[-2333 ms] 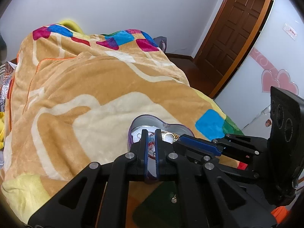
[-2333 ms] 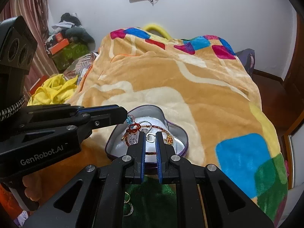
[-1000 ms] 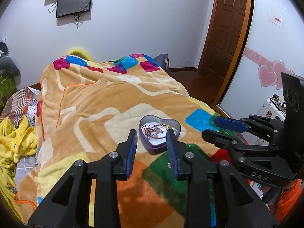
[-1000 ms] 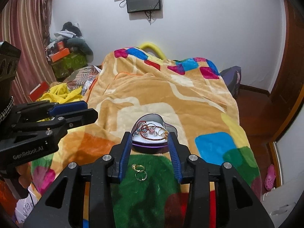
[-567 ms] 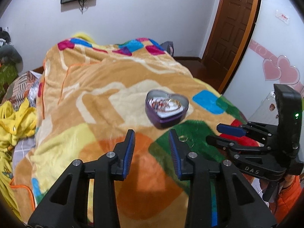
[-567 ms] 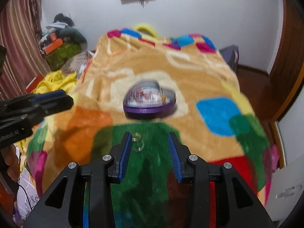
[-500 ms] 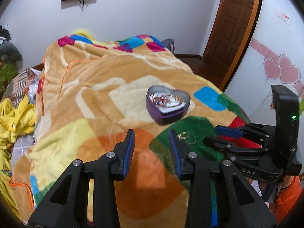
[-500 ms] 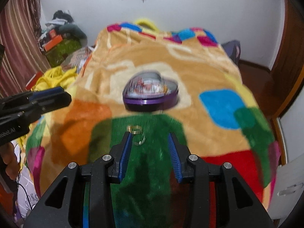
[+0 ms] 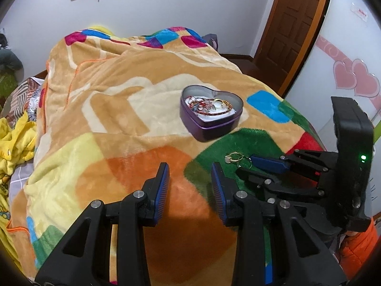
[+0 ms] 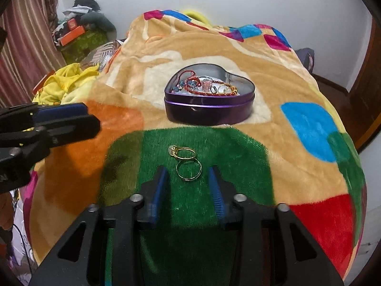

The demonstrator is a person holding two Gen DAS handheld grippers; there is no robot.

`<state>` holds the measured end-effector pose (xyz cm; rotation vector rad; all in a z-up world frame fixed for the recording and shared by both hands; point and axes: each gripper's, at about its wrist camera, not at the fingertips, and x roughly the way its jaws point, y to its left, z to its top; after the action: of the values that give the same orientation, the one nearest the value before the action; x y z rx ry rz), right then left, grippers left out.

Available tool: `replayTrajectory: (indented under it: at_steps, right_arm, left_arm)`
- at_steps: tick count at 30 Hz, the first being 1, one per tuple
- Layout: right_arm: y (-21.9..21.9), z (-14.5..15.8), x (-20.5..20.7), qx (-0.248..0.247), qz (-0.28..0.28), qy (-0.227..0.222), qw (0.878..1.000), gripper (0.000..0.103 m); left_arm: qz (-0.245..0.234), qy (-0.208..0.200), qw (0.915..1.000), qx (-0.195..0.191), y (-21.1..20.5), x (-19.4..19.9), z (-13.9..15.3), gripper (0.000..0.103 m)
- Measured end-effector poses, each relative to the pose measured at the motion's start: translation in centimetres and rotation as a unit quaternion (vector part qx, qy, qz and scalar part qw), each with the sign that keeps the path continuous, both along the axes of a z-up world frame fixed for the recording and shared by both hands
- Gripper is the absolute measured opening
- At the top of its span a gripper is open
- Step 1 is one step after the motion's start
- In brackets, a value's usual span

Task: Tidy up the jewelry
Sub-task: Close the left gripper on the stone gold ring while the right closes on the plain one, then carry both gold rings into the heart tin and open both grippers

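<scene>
Right gripper (image 10: pixel 188 181) is spread wide and sits low over the green patch of the fleece blanket (image 10: pixel 309 124), with the plain gold ring (image 10: pixel 188 171) lying just ahead of the gap between its blue pads. Touching that one is a second gold ring with a pale stone (image 10: pixel 182 153), a bit closer to the heart-shaped purple tin (image 10: pixel 209 112). Left gripper (image 9: pixel 190 186) is spread too, holding nothing, hovering over the orange patch off to the side.

What could go sideways, imo: the two rings overlap, so closing on the plain one could drag or flick the stone ring along. The plush pile is also soft, so a thin band could get pressed down into it instead of being pinched, or squirt out from between the pads. And if a ring bounces, it could roll off the curved edge of the bed.

Count: two loose rings on the blanket, one tin, two grippers. The tin already holds a tangle of red cord bracelets (image 10: pixel 204 87), beads and gold bits, too jumbled to count properly
</scene>
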<state>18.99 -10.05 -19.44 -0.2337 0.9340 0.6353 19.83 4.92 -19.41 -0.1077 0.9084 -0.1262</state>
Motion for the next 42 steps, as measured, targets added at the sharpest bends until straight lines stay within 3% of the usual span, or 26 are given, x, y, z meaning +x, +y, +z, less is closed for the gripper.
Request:
replayTrajectory:
  at_steps: [17,23,26,29,42]
  right_arm:
    - [-6.3,1.7,0.6,0.045,-0.064,-0.001,0.997,0.020]
    - [-6.9,1.8,0.6,0.052,-0.073,-0.002,0.996,0.020]
    - [-6.9,1.9,0.5,0.056,-0.073,-0.002,0.996,0.020]
    - [-6.7,2.0,0.3,0.059,-0.071,-0.003,0.996,0.020]
    - [-6.2,3.5,0.5,0.065,-0.070,-0.016,0.995,0.020]
  left_arm:
    - [-0.063,0.051,0.9966,0.012,-5.9,3.7,-3.5,0.035]
    - [-0.056,0.060,0.9966,-0.013,-5.7,4.4,-4.0,0.036]
    - [-0.051,0.057,0.9969,-0.018,-5.5,4.3,-4.1,0.035]
    - [-0.052,0.050,0.9973,-0.013,-5.7,4.0,-3.8,0.023]
    - [-0.043,0.012,0.9989,-0.011,-4.7,3.0,-1.2,0.023]
